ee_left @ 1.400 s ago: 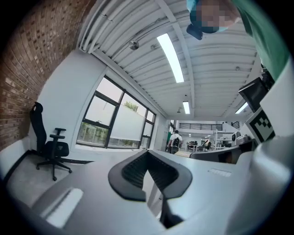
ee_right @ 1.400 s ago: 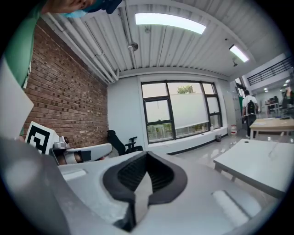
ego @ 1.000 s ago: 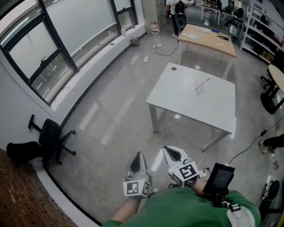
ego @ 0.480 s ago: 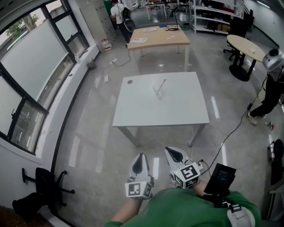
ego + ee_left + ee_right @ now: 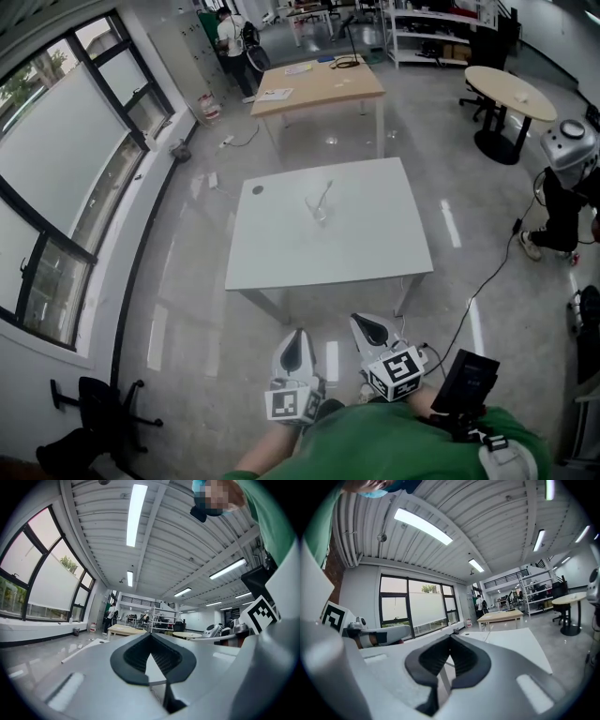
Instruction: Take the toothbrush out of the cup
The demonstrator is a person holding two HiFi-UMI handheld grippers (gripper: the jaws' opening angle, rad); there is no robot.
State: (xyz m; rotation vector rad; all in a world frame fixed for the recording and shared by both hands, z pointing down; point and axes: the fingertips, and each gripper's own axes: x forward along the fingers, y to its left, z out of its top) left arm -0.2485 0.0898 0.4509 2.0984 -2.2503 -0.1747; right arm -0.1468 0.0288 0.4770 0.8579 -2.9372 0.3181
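A clear cup [image 5: 320, 212] stands near the middle of a white table [image 5: 375, 253], and a toothbrush [image 5: 325, 194] leans out of it toward the far right. Both grippers are held close to my body, well short of the table's near edge. My left gripper [image 5: 298, 338] is shut and holds nothing. My right gripper [image 5: 367, 325] is shut and holds nothing too. In the left gripper view the jaws [image 5: 151, 639] meet at the tips; in the right gripper view the jaws [image 5: 451, 641] meet likewise, with the white table [image 5: 520, 644] beyond them.
A wooden table [image 5: 319, 84] stands behind the white one, a round table [image 5: 511, 92] at the far right. A person [image 5: 230, 37] stands at the back left, another person [image 5: 567, 202] at the right. Windows [image 5: 66, 159] line the left wall. An office chair [image 5: 94, 412] lies at bottom left. A cable [image 5: 478, 300] crosses the floor.
The view has swung round: the white table has moved from the upper right to straight ahead of me. Both grippers stay shut and close to my body.
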